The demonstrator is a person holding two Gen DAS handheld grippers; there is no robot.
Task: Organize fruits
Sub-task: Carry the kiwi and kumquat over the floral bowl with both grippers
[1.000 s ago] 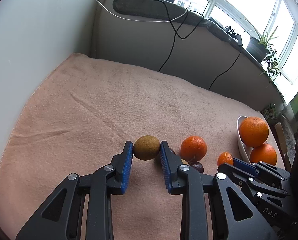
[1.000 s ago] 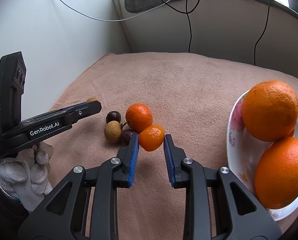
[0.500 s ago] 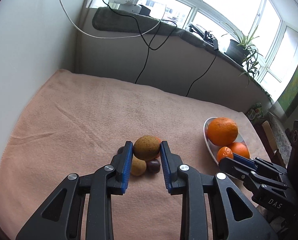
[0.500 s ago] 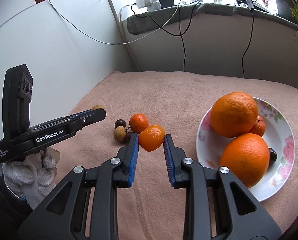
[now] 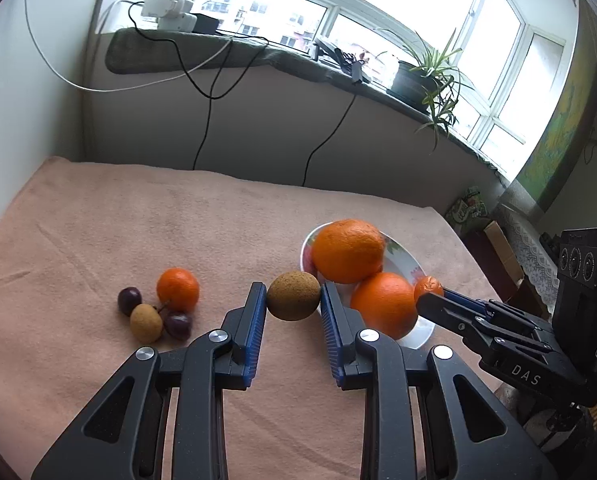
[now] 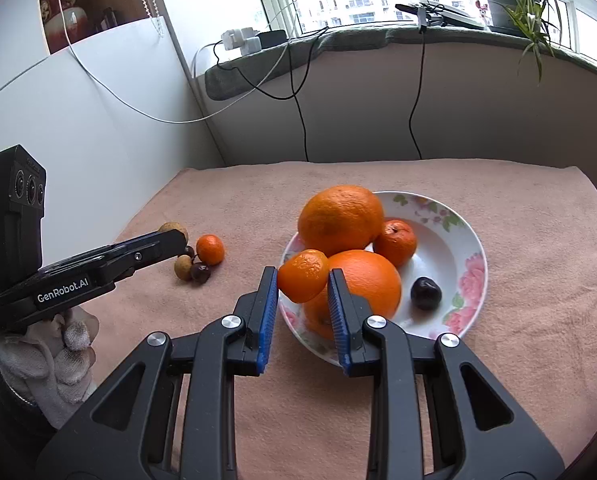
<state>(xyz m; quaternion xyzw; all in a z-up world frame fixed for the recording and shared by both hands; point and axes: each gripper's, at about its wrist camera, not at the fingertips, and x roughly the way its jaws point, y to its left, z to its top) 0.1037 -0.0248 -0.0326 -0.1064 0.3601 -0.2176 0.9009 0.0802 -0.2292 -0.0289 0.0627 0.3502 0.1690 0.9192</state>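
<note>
Pink-blanketed desk below: left claw grips a round brown fruit, right claw a small orange mandarin over the flowered white plate's 8 o'clock rim; I'd lower each gently into bare space around 3 o'clock, then release.

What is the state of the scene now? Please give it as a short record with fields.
left gripper: jaws shut on brown round fruit, held in the air beside the plate
right gripper: jaws shut on small mandarin, at the plate's near rim
plate: holds two big oranges, one mandarin, one dark fruit
cloth: pink; one mandarin, a tan fruit and two dark fruits lie left of the plate
</note>
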